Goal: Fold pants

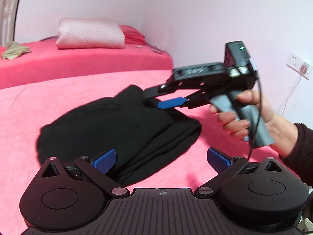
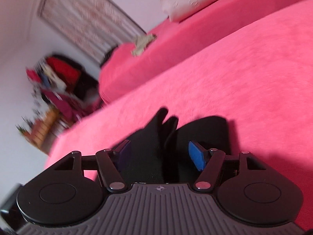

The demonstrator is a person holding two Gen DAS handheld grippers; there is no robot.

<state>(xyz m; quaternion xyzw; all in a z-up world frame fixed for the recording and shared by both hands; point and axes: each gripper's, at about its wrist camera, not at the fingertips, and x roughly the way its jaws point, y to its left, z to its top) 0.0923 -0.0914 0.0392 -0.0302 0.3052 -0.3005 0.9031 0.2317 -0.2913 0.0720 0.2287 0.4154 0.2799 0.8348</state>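
The black pants [image 1: 109, 129] lie folded in a layered stack on the pink bed cover [image 1: 39, 105]. My left gripper [image 1: 162, 160] is open and empty, its blue pads just above the stack's near edge. My right gripper [image 1: 156, 102] shows in the left wrist view at the stack's far right corner, tilted, held by a hand. In the right wrist view the right gripper [image 2: 160, 154] has its blue pads apart with a raised fold of the black pants [image 2: 154, 137] standing between them; the pads do not visibly pinch it.
A second pink bed [image 1: 82, 62] stands behind, with a folded pale pink quilt [image 1: 90, 34] and a beige cloth [image 1: 14, 50]. A wall socket with a cable [image 1: 298, 67] is at the right. A cluttered pile of clothes [image 2: 56, 82] sits by the curtain.
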